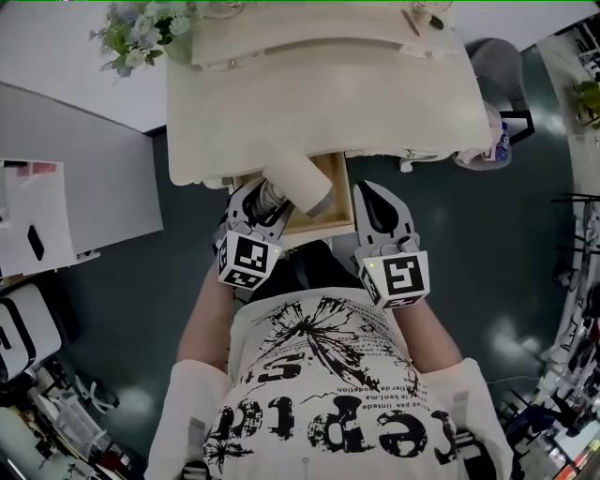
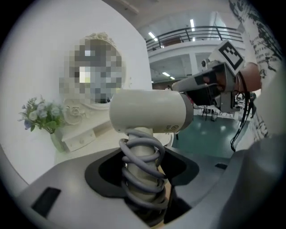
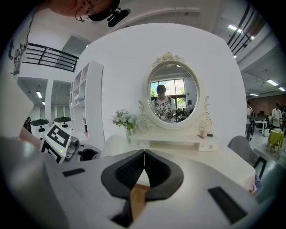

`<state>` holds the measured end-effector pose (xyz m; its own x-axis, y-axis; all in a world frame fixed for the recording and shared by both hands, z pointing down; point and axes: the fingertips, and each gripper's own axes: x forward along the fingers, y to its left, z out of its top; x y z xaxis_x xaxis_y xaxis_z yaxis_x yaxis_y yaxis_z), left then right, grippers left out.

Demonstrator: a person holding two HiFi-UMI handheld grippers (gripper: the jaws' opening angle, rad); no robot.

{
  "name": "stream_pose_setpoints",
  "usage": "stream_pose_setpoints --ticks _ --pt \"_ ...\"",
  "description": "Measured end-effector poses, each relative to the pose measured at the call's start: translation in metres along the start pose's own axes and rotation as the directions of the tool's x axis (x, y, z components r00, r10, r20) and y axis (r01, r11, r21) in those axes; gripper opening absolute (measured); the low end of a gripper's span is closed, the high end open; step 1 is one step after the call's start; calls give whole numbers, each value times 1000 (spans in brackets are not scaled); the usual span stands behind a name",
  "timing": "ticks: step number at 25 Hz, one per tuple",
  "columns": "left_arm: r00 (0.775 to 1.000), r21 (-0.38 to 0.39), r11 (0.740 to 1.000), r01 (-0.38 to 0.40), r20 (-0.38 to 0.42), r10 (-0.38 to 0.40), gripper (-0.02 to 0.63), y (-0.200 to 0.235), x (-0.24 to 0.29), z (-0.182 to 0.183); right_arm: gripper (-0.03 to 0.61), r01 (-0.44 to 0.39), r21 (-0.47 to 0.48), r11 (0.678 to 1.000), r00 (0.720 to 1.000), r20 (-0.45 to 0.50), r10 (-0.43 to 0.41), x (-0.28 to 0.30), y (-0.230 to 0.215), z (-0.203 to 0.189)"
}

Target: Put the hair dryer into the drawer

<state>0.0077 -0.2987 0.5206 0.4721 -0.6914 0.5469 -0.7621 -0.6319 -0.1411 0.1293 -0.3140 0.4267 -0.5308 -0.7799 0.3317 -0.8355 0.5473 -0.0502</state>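
Observation:
The cream hair dryer (image 1: 298, 181) hangs over the open wooden drawer (image 1: 330, 217) under the front edge of the dressing table (image 1: 375, 103). My left gripper (image 1: 265, 200) is shut on its handle, which has a grey cord wound round it (image 2: 142, 166); the barrel (image 2: 149, 112) lies crosswise above the jaws. My right gripper (image 1: 375, 199) is beside the drawer's right side, jaws shut with nothing between them (image 3: 144, 154). In the right gripper view the dryer's barrel (image 3: 115, 144) shows at the left.
An oval mirror (image 3: 172, 96) and a vase of flowers (image 1: 141, 28) stand at the back of the table. A grey chair (image 1: 497, 66) is at the right, a white cabinet (image 1: 37, 216) at the left. The person's body fills the near side.

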Motion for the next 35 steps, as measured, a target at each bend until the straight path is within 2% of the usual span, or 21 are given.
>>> stream_pose_setpoints --ticks 4,9,13,16,21,26,30,35 --pt "987 43 993 114 -114 -109 252 -19 36 -32 17 -4 11 1000 999 -42 4 6 -11 -18" --pt "938 61 963 261 -252 -238 253 -41 73 -74 17 -20 30 999 998 -66 22 15 -19 -36" --pt "879 78 930 360 -362 -310 253 -54 93 -106 17 -41 41 998 996 -83 44 22 -20 -48" --pt "831 60 904 424 -422 -362 252 -65 106 -125 17 -43 56 997 994 -101 49 23 -23 -59" --pt "725 17 852 523 -535 -434 252 -77 123 -158 17 -39 78 996 990 -133 49 26 -27 -75" --pt "662 22 821 570 -604 -443 253 -85 134 -182 17 -23 99 995 988 -147 38 28 -33 -83" --pt "632 40 801 597 -639 -439 253 -90 138 -198 17 -21 107 994 988 -151 37 29 -36 -88" --pt "627 81 787 612 -655 -421 253 -95 141 -202 17 -9 129 992 986 -163 30 27 -39 -96"
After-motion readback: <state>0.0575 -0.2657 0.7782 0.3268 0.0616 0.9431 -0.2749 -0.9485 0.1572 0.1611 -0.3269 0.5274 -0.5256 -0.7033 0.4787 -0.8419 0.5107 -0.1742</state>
